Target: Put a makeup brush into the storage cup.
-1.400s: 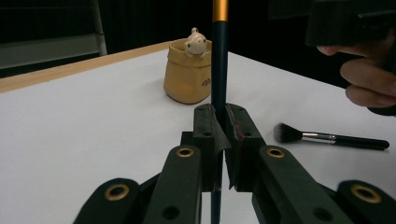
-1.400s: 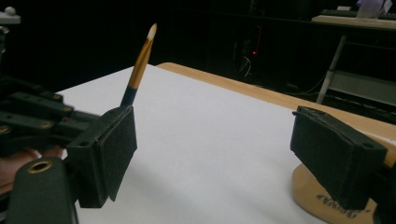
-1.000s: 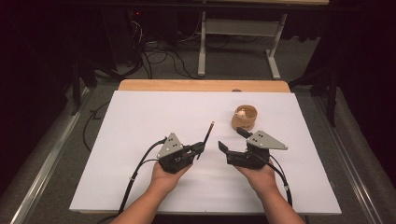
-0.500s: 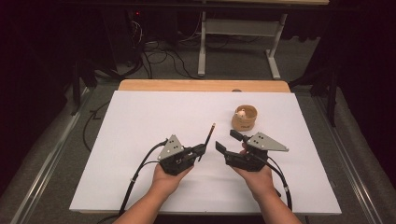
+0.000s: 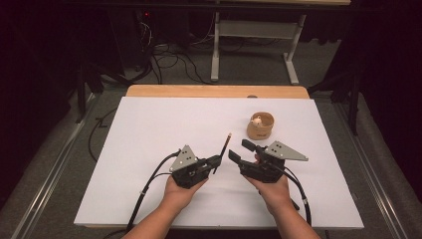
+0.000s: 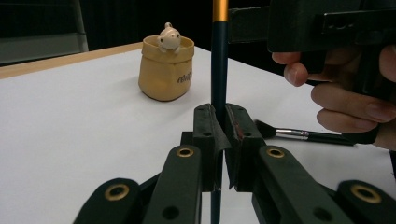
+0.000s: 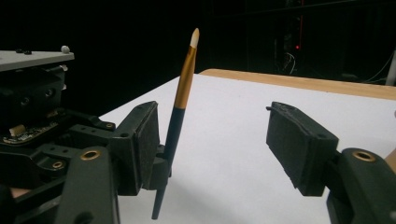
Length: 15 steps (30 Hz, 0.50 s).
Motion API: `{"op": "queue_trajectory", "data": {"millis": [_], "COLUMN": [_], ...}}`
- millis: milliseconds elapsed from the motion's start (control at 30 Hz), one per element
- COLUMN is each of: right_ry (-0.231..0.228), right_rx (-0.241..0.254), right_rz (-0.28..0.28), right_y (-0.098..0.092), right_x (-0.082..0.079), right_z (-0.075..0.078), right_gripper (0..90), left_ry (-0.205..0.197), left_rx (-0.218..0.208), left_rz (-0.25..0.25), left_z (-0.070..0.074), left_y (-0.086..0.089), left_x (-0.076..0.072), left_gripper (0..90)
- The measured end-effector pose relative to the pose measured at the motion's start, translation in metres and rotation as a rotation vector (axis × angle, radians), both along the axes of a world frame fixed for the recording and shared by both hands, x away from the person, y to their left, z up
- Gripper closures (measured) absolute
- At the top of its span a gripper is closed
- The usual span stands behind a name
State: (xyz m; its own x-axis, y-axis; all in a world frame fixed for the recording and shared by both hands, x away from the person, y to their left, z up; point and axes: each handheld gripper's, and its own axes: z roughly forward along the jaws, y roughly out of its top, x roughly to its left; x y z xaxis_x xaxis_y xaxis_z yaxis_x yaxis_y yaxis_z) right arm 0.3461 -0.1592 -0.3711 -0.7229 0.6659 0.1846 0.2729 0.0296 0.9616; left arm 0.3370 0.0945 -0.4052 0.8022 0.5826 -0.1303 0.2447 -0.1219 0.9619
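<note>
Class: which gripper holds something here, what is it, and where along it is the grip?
The left gripper is shut on the brush, clamping its dark lower handle. The right gripper, its jaws just closing, holds nothing.

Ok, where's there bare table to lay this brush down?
The white table is bare left of the left gripper and along the far edge beside the pot. It is crowded between the grippers, where the held brush stands, and a second brush lies by the right hand.

High view overhead — gripper views low (sharing brush [image 6: 218, 56]).
</note>
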Motion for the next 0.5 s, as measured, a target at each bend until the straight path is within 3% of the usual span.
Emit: {"op": "queue_trajectory", "data": {"millis": [500], "right_ry": [0.002], "right_rx": [0.027], "right_rz": [0.017], "right_y": [0.0028], "right_x": [-0.0015], "right_z": [-0.0015], "right_gripper": [44.3], "left_ry": [0.011], "left_rx": [0.000], "left_rz": [-0.012], "left_z": [-0.0031], "left_y": [-0.0041], "left_x": [-0.0004], "left_gripper": [83.9]}}
